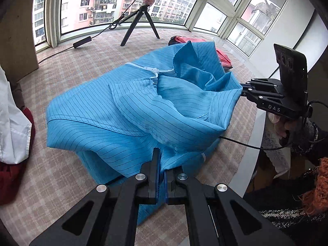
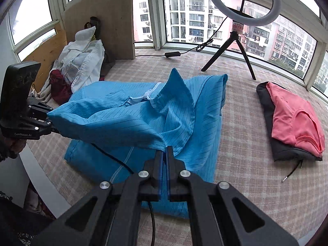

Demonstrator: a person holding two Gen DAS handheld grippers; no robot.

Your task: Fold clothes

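Observation:
A blue striped garment (image 1: 131,110) with a white zipper lies partly folded on the checked cloth surface (image 1: 61,78); it also shows in the right wrist view (image 2: 143,110). My left gripper (image 1: 162,160) is shut on the garment's near edge and holds it lifted. My right gripper (image 2: 165,153) is shut on another part of the same edge. In the left wrist view the right gripper (image 1: 243,90) pinches the cloth at the right. In the right wrist view the left gripper (image 2: 52,126) pinches it at the left. The held edge hangs raised between them over the lower half.
A folded pink top on a dark garment (image 2: 295,121) lies to the right. A pile of white and dark red clothes (image 2: 78,65) sits at the left by a wooden board (image 2: 114,20). A ring light on a tripod (image 2: 235,47) stands at the back by the windows.

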